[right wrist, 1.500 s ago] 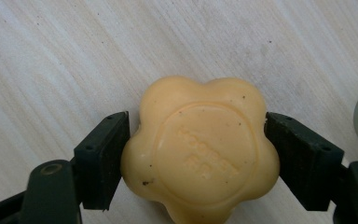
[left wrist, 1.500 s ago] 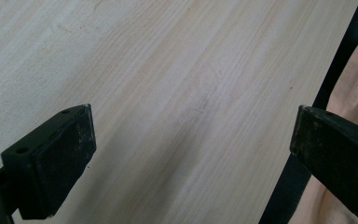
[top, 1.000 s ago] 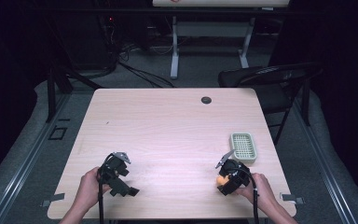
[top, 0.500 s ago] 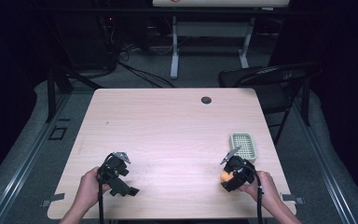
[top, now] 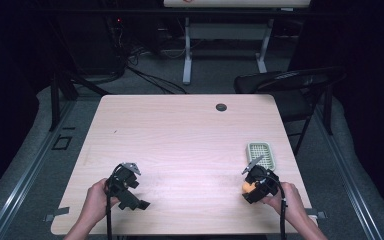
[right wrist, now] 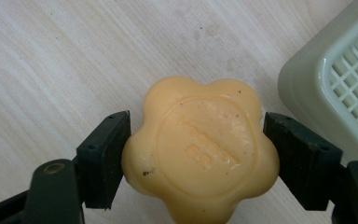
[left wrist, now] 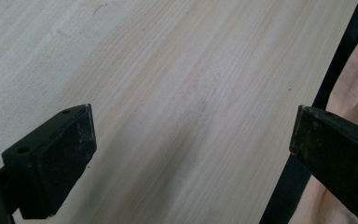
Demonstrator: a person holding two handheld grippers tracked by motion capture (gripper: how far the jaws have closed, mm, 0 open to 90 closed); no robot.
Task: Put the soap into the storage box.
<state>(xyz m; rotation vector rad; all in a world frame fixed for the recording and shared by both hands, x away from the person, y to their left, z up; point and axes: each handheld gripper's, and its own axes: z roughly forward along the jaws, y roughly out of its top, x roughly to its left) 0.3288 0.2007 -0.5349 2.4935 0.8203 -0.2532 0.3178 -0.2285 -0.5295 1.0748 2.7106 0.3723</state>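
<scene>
Right gripper view: right gripper [right wrist: 196,154] jaws clamp orange soap [right wrist: 200,149].

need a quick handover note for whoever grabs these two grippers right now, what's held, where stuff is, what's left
Right gripper: shut on the orange flower-shaped soap, at the table's near right corner.
Left gripper: open, nothing between its jaws, over bare wood at the near left.
Green soap tray: just beyond the right gripper, with no soap in it.
Done: soap gripped.
Left: probably carry the soap to the tray, set it in and let go.
</scene>
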